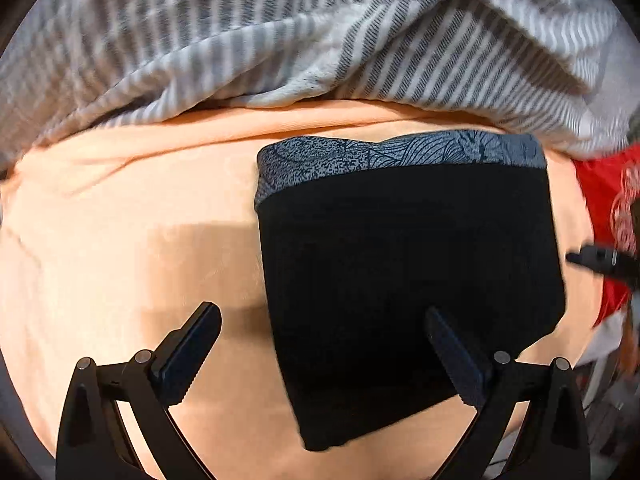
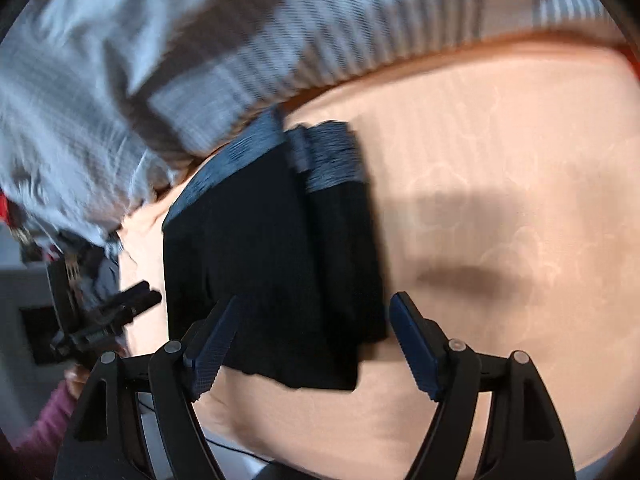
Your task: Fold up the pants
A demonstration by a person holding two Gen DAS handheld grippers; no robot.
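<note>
The black pants [image 1: 408, 280] lie folded into a compact rectangle on the peach sheet [image 1: 132, 248], with a grey patterned waistband [image 1: 360, 156] at the far end. My left gripper [image 1: 324, 320] is open and empty, hovering over the pants' near left edge. In the right wrist view the pants [image 2: 272, 264] lie in stacked layers, waistband [image 2: 328, 156] far. My right gripper [image 2: 316, 312] is open and empty above their near end. The right gripper's tip shows in the left wrist view [image 1: 600, 262]; the left gripper shows in the right wrist view [image 2: 116, 312].
A grey striped blanket [image 1: 280, 40] is bunched along the far side of the sheet, also in the right wrist view [image 2: 200, 60]. A red cloth [image 1: 604, 208] lies at the right. The bed edge and a person's purple sleeve [image 2: 44, 428] are at lower left.
</note>
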